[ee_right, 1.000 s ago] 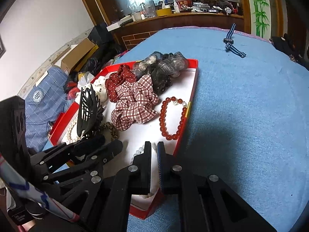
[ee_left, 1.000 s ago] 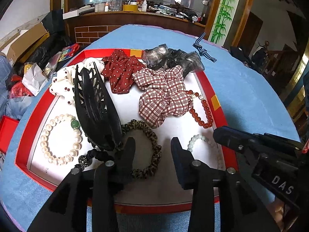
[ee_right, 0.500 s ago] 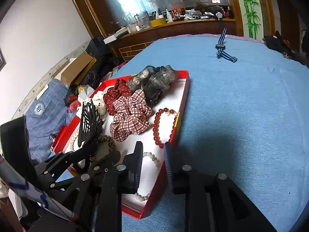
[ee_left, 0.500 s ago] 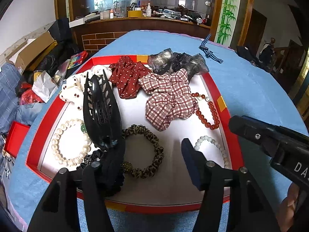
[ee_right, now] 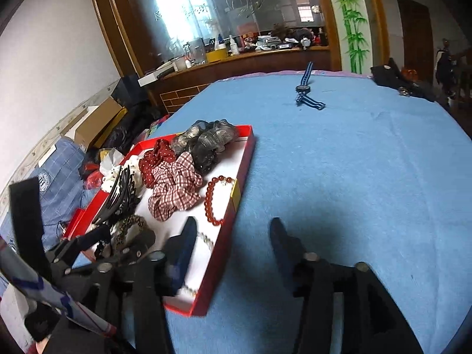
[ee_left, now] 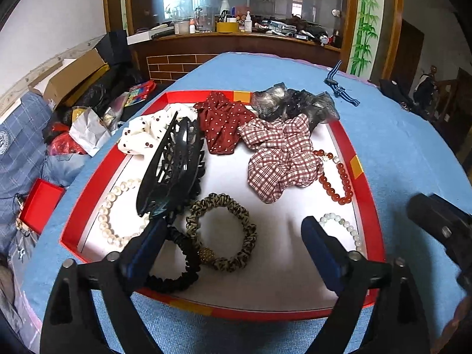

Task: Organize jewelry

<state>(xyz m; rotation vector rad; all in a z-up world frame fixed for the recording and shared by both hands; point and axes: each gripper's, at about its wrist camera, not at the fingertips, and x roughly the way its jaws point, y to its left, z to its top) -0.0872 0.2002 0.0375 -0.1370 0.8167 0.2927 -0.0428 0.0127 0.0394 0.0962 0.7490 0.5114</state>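
Observation:
A red-rimmed tray (ee_left: 364, 206) on the blue cloth holds a black hair claw (ee_left: 174, 165), leopard scrunchie (ee_left: 221, 230), black scrunchie (ee_left: 177, 274), plaid scrunchie (ee_left: 280, 159), red dotted scrunchie (ee_left: 224, 121), red bead bracelet (ee_left: 336, 180), pearl bracelet (ee_left: 107, 221) and pale bead bracelet (ee_left: 342, 227). My left gripper (ee_left: 234, 227) hangs over the tray's near part, jaws opening wide. The leopard scrunchie lies loose below them and nothing is gripped. My right gripper (ee_right: 233, 225) is opening over the tray's right rim (ee_right: 233, 203), empty.
A blue striped strap (ee_right: 306, 91) lies alone far out on the blue cloth (ee_right: 368, 177). Left of the table are boxes, bags and a small red box (ee_left: 41, 203). A wooden counter (ee_left: 236, 50) with bottles stands behind.
Both pairs of jaws have spread apart, the right from fully shut. The right gripper slid rightward from above the pale bead bracelet to the tray's rim. Both views tilted up.

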